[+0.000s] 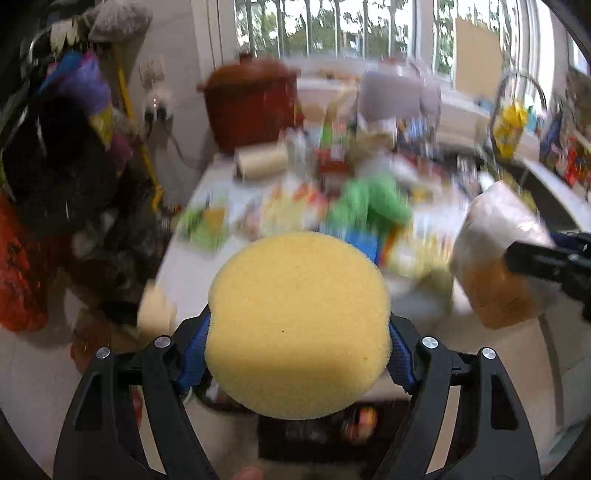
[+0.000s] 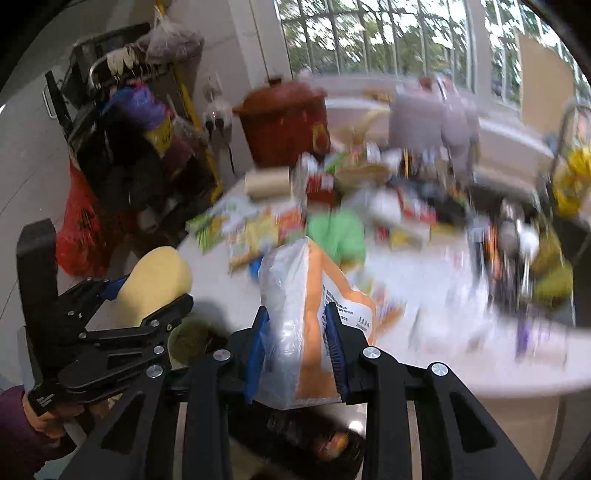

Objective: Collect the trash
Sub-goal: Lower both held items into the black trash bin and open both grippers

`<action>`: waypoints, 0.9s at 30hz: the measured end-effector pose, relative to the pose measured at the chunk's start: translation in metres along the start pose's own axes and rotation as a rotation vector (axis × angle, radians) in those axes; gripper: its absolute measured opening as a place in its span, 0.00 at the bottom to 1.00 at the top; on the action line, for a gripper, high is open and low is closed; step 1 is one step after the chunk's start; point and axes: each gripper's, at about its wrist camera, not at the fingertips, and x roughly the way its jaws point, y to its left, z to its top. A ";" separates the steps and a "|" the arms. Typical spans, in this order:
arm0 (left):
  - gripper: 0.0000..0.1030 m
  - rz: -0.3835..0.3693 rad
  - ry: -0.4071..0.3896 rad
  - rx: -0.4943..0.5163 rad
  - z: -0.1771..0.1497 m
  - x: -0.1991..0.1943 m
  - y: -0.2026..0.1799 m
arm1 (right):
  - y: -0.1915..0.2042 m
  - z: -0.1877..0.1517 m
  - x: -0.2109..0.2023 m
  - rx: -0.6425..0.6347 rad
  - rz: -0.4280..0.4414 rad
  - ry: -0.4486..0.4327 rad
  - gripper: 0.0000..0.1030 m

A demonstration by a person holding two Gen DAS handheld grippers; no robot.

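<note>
Table clutter (image 1: 295, 206) blurred; sponge (image 1: 297, 325) hides left gripper (image 1: 297, 354) gap

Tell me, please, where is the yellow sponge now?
The yellow sponge is clamped in the left gripper, held off the near left edge of the cluttered table. In the right wrist view it sits at lower left.

Daylight pours in from the barred window (image 1: 325, 29) at the far side and lights both views brightly; the panes are nearly blown out to white. Motion blur smears the cluttered table (image 2: 424, 280) and everything on it, so labels cannot be read. Only the near parts stay sharp: the yellow sponge (image 1: 297, 325), whose lower half lies in soft shadow, and the 2 black tool frames. Fisheye bending curves the window bars, and dark vignetting closes the corners.
</note>
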 end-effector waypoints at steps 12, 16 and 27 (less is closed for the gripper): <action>0.80 -0.042 0.249 0.071 -0.158 0.109 0.020 | 0.012 -0.187 0.150 0.211 -0.080 0.310 0.32; 0.83 -0.052 0.319 0.064 -0.190 0.160 0.018 | 0.008 -0.217 0.195 0.226 -0.116 0.345 0.43; 0.84 -0.005 0.450 0.108 -0.229 0.199 0.027 | 0.005 -0.229 0.208 0.193 -0.162 0.372 0.61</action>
